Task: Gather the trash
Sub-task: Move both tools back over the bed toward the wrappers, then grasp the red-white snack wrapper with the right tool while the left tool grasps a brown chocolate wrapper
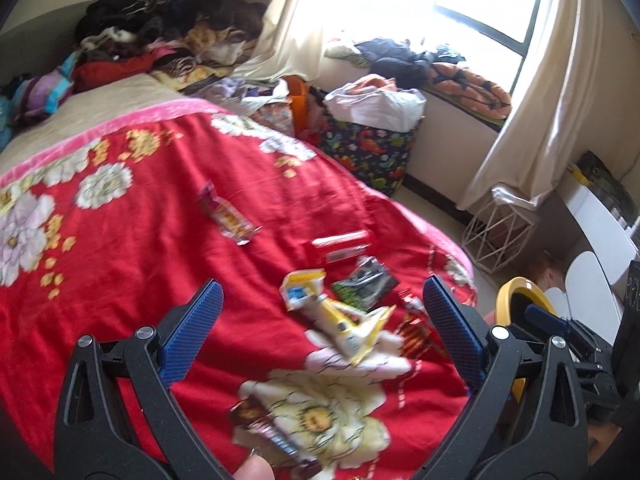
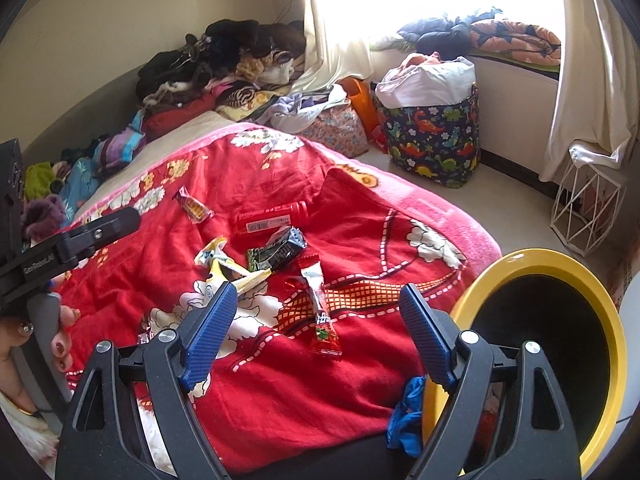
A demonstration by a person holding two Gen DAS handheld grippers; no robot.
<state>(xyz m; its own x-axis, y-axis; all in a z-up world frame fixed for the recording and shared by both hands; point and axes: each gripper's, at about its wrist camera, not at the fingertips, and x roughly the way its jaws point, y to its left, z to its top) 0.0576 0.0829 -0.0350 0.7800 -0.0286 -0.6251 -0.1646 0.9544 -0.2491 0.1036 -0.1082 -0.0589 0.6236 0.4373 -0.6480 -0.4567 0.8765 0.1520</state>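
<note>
Several wrappers lie on the red flowered blanket [image 2: 280, 392]: a yellow-white one [image 1: 340, 320] [image 2: 228, 266], a dark green one [image 1: 366, 282] [image 2: 280, 250], a red tube packet [image 1: 340, 246] [image 2: 272, 220], an orange one [image 1: 228, 216] [image 2: 194, 208], a long red-white one [image 2: 320, 308] and a brown-blue one [image 1: 260, 424]. My left gripper [image 1: 324, 290] hangs open above the yellow-white wrapper, holding nothing. My right gripper [image 2: 319, 294] is open over the long red-white wrapper, also with nothing in it. A yellow bin [image 2: 536, 264] [image 1: 516, 284] with a black inside stands at the bed's right edge.
A dinosaur-print basket [image 2: 436, 136] full of laundry and a white wire stand [image 2: 588, 216] are on the floor beyond the bed. Clothes are piled at the bed's far end [image 1: 160, 24]. A blue cloth [image 2: 408, 412] hangs beside the bin. A hand [image 2: 60, 340] holds the left gripper.
</note>
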